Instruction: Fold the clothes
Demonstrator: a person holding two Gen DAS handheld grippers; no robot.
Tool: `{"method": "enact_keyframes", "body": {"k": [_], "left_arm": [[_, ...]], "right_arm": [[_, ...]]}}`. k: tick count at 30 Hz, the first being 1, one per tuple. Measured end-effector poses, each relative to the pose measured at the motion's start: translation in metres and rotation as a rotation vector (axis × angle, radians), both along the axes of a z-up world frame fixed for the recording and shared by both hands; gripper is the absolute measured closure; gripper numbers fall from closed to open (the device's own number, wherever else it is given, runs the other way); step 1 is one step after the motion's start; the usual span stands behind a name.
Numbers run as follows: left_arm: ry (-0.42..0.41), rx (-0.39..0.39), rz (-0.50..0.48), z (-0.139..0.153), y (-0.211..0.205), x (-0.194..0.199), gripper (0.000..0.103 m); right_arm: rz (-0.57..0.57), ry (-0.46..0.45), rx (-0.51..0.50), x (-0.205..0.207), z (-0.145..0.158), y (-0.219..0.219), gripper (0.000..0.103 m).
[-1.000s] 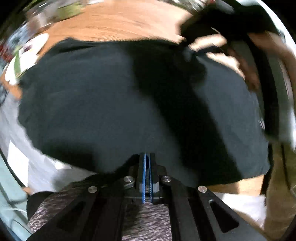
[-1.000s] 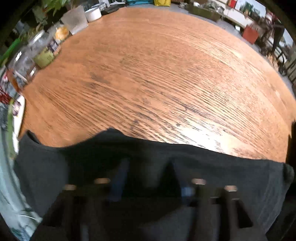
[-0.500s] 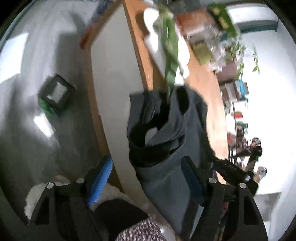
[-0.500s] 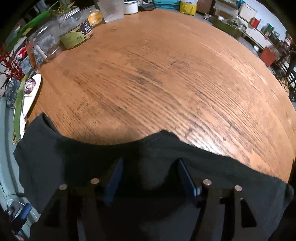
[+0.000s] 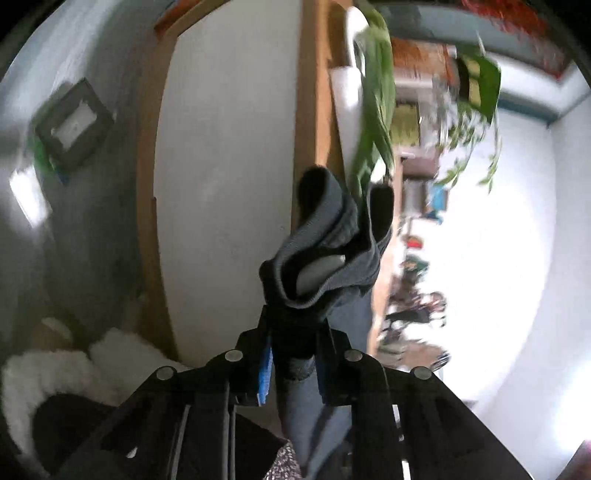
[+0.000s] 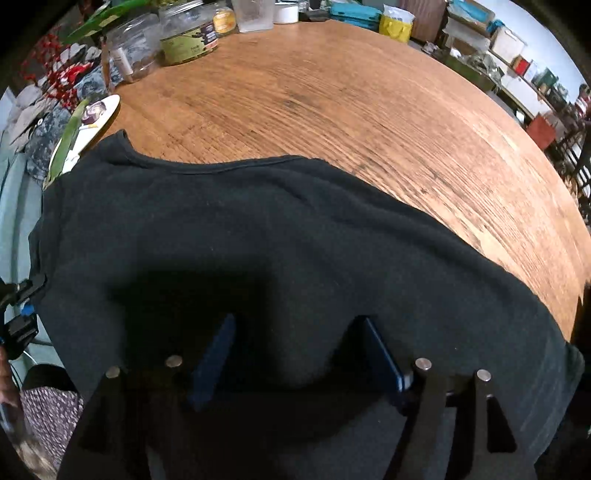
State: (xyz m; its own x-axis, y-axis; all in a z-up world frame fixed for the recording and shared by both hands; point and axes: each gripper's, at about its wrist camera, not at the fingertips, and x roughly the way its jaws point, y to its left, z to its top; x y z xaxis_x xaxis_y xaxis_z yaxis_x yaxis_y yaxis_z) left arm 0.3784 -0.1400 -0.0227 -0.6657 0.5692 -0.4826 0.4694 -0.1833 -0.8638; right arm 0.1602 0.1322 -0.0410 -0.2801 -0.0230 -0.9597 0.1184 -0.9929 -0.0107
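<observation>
Left wrist: claw (image 5: 293, 363) seemingly pinches bunched dark garment (image 5: 325, 243) edge.

Right gripper (image 6: 295, 354) is spread wide, its 2 blue fingers (image 6: 212, 363) resting apart over the dark shirt (image 6: 258, 236), nothing pinched. Shirt lies flat on the wooden tabletop (image 6: 369, 110), hem toward the far side, left edge hanging off. Jars (image 6: 188, 33) and a white plate (image 6: 98, 116) sit far left.
</observation>
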Motion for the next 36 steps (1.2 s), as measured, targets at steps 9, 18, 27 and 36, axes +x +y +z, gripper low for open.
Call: {"method": "enact_keyframes", "body": {"k": [9,18,27,36], "left_arm": [[0.079,-0.118,-0.132,0.02,0.01,-0.043,0.023],[0.019,-0.089,-0.058,-0.008,0.003,-0.081,0.072],[0.046,-0.124,-0.107,-0.011,-0.018,-0.096,0.072],[0.049,-0.235,-0.266,-0.006,-0.025,-0.114,0.033]], "right_arm": [[-0.012,0.025,-0.014,-0.001,0.012,-0.003,0.027],[-0.009,0.032,-0.021,0.031,0.003,0.041,0.025],[0.005,0.029,-0.024,0.034,-0.005,0.038,0.024],[0.003,0.031,-0.025,0.026,-0.011,0.031,0.023]]}}
